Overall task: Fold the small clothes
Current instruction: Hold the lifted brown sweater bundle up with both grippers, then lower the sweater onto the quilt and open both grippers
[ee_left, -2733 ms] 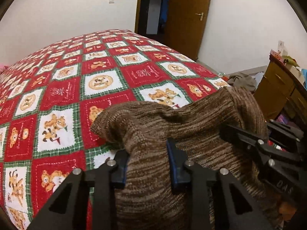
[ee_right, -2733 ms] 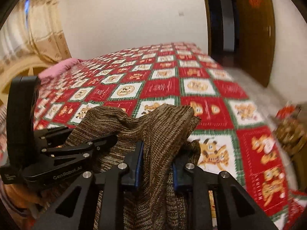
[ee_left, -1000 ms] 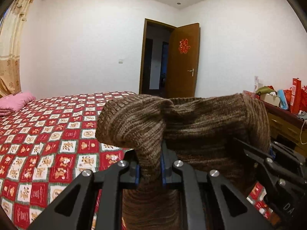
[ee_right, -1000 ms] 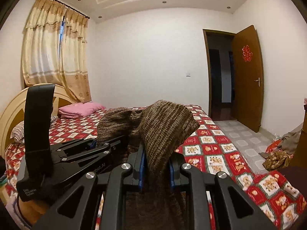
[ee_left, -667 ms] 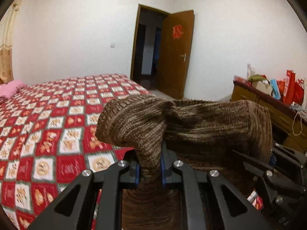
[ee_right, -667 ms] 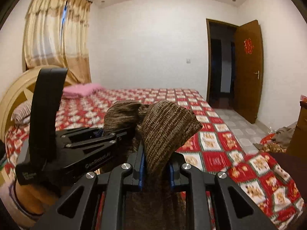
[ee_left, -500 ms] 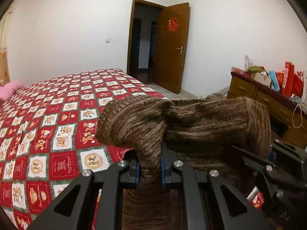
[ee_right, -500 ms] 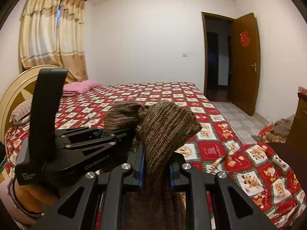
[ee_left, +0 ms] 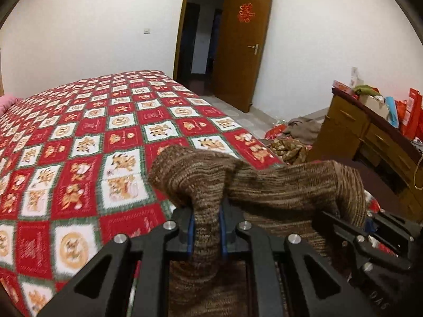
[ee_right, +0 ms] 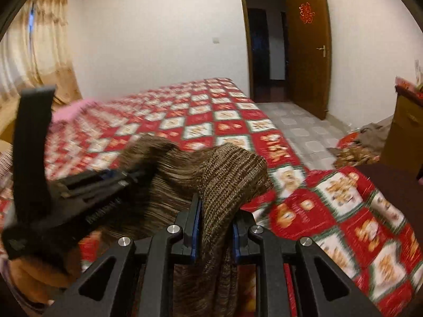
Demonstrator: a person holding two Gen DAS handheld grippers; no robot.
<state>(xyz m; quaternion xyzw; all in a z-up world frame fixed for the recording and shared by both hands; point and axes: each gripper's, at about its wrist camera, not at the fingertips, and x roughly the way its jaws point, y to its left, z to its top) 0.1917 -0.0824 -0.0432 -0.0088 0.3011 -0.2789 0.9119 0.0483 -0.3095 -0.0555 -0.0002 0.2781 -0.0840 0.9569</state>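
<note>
Currently, step in hand: the brown knitted garment [ee_left: 277, 190] is being carried above the bed [ee_left: 87, 142] by both tools, so it is judged that it is being brought down for laying out, before any fold is made.
Left tool [ee_left: 206, 227]: its jaws are being kept narrow and are pressing on a bunched corner of the knit; the blue pads [ee_left: 191, 227] are seen on both sides of the cloth.
Right tool [ee_right: 214, 227]: it is likewise clamped on another bunched corner, with the fabric hanging down between its jaws.
Place of the garment: it is being held in the air between the two tools, over the near edge of the bed; whether its lower part is touching the quilt cannot be told, because it is hidden under the tools.
Look of the garment: it is a thick ribbed knit in mixed brown and beige stripes; the upper edge is being stretched loosely from one tool to the other and is sagging a little in the middle, while each gripped corner is flopping forward over the jaws.
Handling, as judged: the knit is appearing soft and heavy, so it is likely to be stretching and slipping if it is pulled unevenly.
Next move, as judged: the garment is needing to be lowered flat on the red checked quilt [ee_right: 343, 211], with both corners kept level and apart, so that no wrinkle is being trapped under it.
Risk: part of the cloth may be landing beyond the edge of the bed, near the floor [ee_right: 298, 129].
</note>
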